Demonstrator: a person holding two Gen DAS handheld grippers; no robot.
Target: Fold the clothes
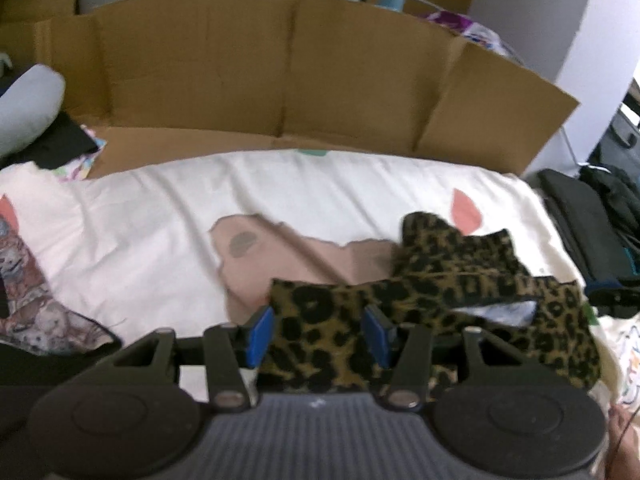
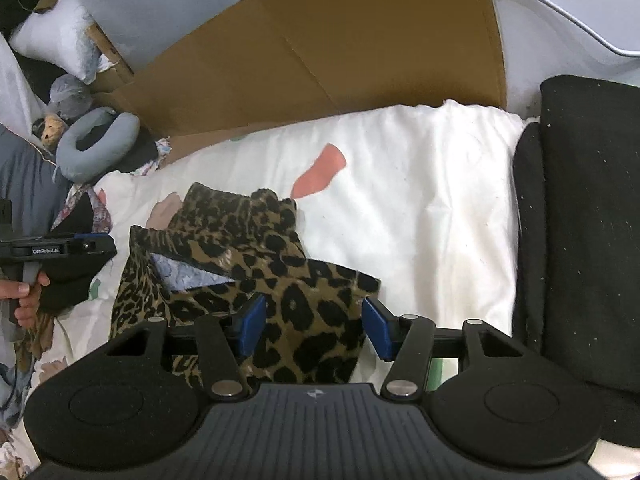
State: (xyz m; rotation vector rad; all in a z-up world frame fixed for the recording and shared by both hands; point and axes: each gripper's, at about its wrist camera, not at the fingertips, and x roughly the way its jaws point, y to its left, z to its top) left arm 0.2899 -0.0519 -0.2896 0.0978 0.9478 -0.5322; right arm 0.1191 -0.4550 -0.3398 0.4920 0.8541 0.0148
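The left wrist view is blurred, so fine detail on the leopard-print garment (image 1: 432, 300) is soft there. Its near edge runs under the left gripper (image 1: 320, 334) and is hidden by the gripper body. The blue pads (image 1: 260, 334) stand wide apart with the cloth lying between them; whether either pad presses the fabric cannot be told.

In the right wrist view the same garment (image 2: 248, 264) lies crumpled on the white bedsheet (image 2: 420, 208), with a fold turned back to show a pale printed lining. The right gripper (image 2: 314, 328) is also spread wide, its pads (image 2: 376, 328) on either side of a corner of the cloth, and contact is again unclear. The garment's lower part is cut off behind the gripper housing.

At the left edge of that view, the other gripper (image 2: 60, 250) shows side-on, held by a hand (image 2: 28, 296) that is mostly out of frame; white lettering on it reads "GenRobot.AI".

The sheet carries salmon-pink patches (image 2: 320, 172) whose full shapes cannot be made out. A flattened cardboard sheet (image 1: 280, 72) stands behind the bed. A grey neck pillow (image 2: 96, 140) lies beyond the sheet's far left corner, with a small plush toy (image 2: 50, 130) next to it, too small to identify. Dark fabric (image 2: 580, 220) fills the right side, running out of frame.
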